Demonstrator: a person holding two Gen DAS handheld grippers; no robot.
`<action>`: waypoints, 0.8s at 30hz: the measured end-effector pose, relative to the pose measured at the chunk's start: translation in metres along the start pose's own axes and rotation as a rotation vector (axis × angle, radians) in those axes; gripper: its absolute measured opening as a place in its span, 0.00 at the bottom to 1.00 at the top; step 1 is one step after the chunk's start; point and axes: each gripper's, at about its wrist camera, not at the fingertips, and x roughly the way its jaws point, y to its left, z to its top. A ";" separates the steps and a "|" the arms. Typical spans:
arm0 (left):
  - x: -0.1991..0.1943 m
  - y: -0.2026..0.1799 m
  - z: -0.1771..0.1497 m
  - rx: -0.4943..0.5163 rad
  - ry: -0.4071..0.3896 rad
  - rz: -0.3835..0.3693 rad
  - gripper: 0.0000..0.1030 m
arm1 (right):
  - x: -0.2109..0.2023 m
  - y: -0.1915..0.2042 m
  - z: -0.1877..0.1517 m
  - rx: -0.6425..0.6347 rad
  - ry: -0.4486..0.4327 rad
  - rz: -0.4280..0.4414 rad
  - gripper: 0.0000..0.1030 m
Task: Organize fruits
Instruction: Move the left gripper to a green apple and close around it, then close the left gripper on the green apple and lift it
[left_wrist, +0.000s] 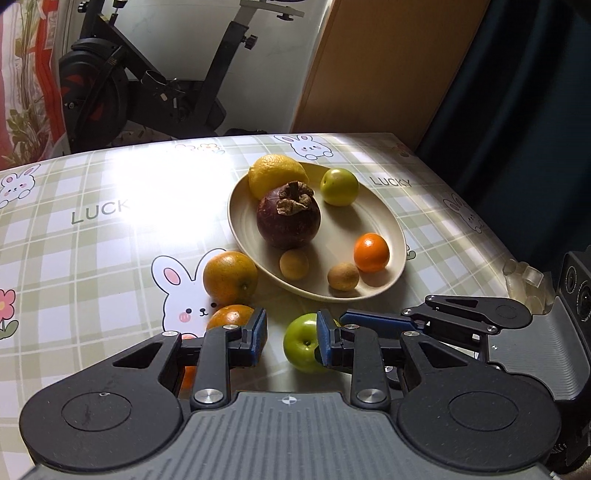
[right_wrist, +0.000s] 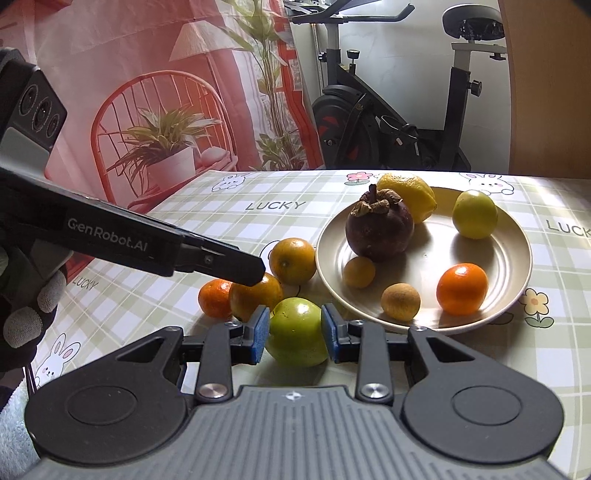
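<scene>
On the table (right_wrist: 258, 221), at about 8 o'clock from the plate (right_wrist: 517, 258), three loose fruits crowd together: a tangerine (right_wrist: 214, 297), an orange (right_wrist: 255, 297) touching it, and a second orange (right_wrist: 291, 260) just beside the plate rim. The left gripper (left_wrist: 291, 332) hangs over this cluster with its pads narrowly apart and nothing between them.

At 7 o'clock from the plate, the green apple (right_wrist: 295, 343) sits between the blue pads of the right gripper (right_wrist: 293, 328). Both pads appear to press its sides, so I judge it gripped, low near the table.

On the plate lie a mangosteen (right_wrist: 378, 232) at 10 o'clock, a lemon (right_wrist: 406, 195) at 11, a yellow-green fruit (right_wrist: 474, 214) at 1, a tangerine at 5 and two small brown fruits at 7 to 8.

Risks, as I judge them: the apple is round and smooth, so a grip off its widest part could squeeze it out. The two grippers are close and could knock together. Carried low, the apple could clip the plate rim or nudge the brown fruits off.
</scene>
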 end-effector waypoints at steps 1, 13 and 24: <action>0.001 0.000 -0.001 -0.005 0.006 -0.005 0.30 | -0.001 0.000 -0.001 0.000 0.000 0.001 0.33; 0.017 -0.007 -0.004 -0.006 0.042 -0.043 0.30 | -0.004 -0.001 -0.007 -0.002 0.001 0.011 0.34; 0.019 -0.007 -0.005 -0.006 0.042 -0.049 0.32 | 0.000 -0.003 -0.009 0.009 0.015 0.011 0.43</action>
